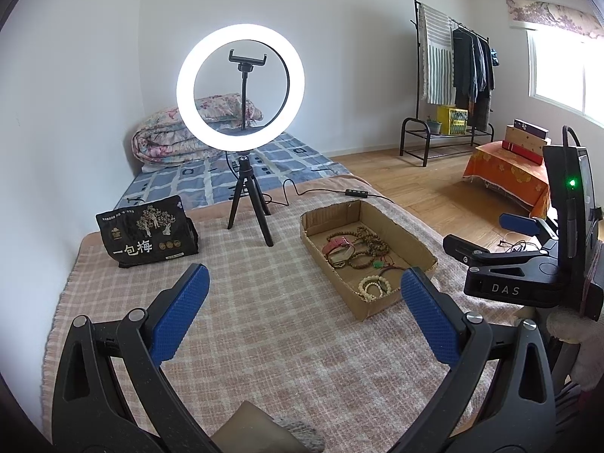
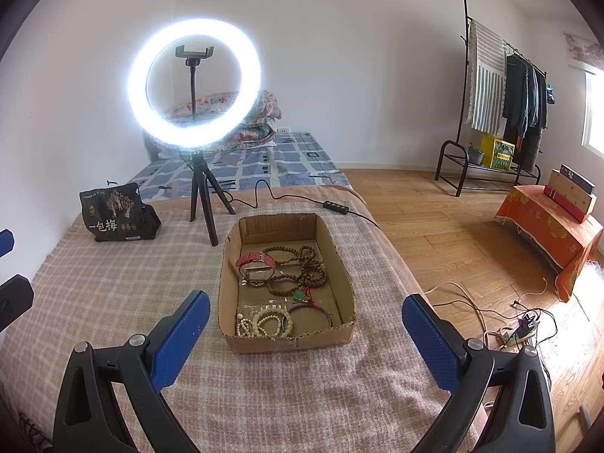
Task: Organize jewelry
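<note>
A shallow cardboard box sits on a plaid blanket. In it lie brown bead strings, a pink-strapped watch, cream bead bracelets, a green pendant on red cord and a thin dark bangle. My right gripper is open and empty, just in front of the box. My left gripper is open and empty, left of the box. The right gripper also shows in the left wrist view, right of the box.
A lit ring light on a tripod stands behind the box, its cable and controller trailing right. A black printed pouch lies at the far left. The blanket's right edge drops to a wood floor with cables.
</note>
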Action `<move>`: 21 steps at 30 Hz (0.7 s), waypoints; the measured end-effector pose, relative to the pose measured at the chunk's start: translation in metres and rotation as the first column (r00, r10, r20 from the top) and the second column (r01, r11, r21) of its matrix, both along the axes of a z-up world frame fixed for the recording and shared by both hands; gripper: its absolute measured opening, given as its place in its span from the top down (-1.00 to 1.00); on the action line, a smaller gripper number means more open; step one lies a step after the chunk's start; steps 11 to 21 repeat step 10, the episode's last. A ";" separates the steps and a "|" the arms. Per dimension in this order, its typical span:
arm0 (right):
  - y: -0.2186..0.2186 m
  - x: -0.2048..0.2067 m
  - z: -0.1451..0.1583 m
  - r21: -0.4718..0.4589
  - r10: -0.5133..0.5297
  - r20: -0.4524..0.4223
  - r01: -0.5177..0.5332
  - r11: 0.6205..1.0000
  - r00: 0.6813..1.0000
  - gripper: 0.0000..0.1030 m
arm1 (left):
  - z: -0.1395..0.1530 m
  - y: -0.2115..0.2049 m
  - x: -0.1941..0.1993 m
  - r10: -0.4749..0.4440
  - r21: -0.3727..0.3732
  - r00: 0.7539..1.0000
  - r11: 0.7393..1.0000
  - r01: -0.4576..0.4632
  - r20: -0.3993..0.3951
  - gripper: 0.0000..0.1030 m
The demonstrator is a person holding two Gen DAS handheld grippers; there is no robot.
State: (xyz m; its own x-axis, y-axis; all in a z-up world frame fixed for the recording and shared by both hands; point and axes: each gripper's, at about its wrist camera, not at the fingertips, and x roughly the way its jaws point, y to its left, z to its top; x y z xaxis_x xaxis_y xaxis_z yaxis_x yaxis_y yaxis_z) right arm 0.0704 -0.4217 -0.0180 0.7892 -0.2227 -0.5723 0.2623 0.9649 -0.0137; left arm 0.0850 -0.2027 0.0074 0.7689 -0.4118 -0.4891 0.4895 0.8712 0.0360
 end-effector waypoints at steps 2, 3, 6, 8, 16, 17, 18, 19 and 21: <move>0.000 0.000 -0.002 -0.001 0.001 -0.002 -0.001 1.000 1.000 -0.99 | 0.000 0.000 0.000 0.003 -0.001 1.000 1.000 -0.003 0.004 -1.00; 0.000 0.000 -0.002 -0.001 0.001 -0.002 -0.001 1.000 1.000 -0.99 | 0.000 -0.001 -0.001 0.004 -0.001 1.000 1.000 -0.004 0.005 -1.00; 0.000 -0.001 -0.004 -0.003 0.004 -0.006 -0.004 1.000 1.000 -0.99 | 0.001 -0.001 -0.003 0.001 -0.003 1.000 1.000 -0.001 0.018 -1.00; 0.000 -0.001 -0.005 -0.004 0.005 -0.007 -0.005 1.000 1.000 -0.99 | 0.003 0.000 -0.005 0.001 0.000 0.999 1.000 -0.001 0.035 -1.00; 0.000 -0.001 -0.005 -0.004 0.004 -0.007 -0.004 1.000 1.000 -0.99 | 0.005 0.002 -0.005 0.007 -0.001 0.999 1.000 -0.006 0.048 -1.00; 0.000 -0.001 -0.005 -0.004 0.004 -0.007 -0.004 1.000 1.000 -0.99 | 0.005 0.002 -0.005 0.007 -0.001 0.999 1.000 -0.006 0.048 -1.00; 0.000 -0.001 -0.005 -0.004 0.004 -0.007 -0.004 1.000 1.000 -0.99 | 0.005 0.002 -0.005 0.007 -0.001 0.999 1.000 -0.006 0.048 -1.00; 0.000 -0.001 -0.005 -0.004 0.004 -0.007 -0.004 1.000 1.000 -0.99 | 0.005 0.002 -0.005 0.007 -0.001 0.999 1.000 -0.006 0.048 -1.00; 0.000 -0.001 -0.005 -0.004 0.004 -0.007 -0.004 1.000 1.000 -0.99 | 0.005 0.002 -0.005 0.007 -0.001 0.999 1.000 -0.006 0.048 -1.00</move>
